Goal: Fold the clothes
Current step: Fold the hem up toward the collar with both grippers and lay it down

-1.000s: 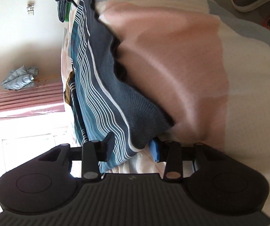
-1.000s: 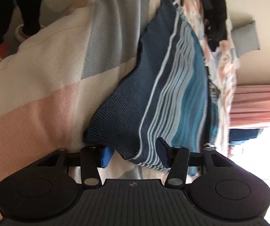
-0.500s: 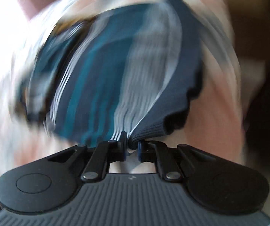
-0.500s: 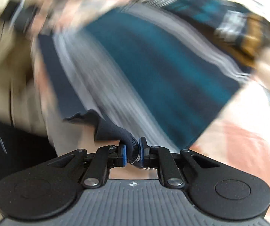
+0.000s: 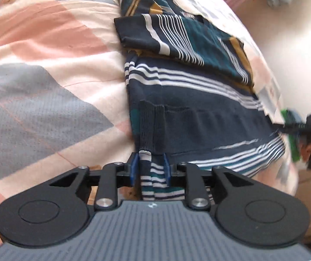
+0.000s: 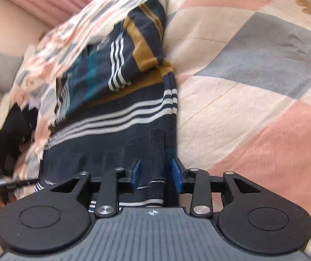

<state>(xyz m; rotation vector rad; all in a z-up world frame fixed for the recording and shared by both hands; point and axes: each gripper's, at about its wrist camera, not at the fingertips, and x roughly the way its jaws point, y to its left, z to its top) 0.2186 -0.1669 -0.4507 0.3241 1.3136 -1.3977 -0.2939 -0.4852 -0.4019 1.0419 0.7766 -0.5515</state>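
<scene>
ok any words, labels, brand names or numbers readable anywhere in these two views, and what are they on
No readable text in either view.
Small white emblem on the left gripper body: a symbol, no letters.
Same emblem on the right gripper body.
Pale patch on the striped sweater: too blurred to read.

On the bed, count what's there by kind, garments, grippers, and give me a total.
Striped knit sweater: 1
Patchwork quilt beneath it: 1
Handheld grippers, left gripper and right gripper, fingers apart around the sweater's edge: 2
Total: 4
</scene>
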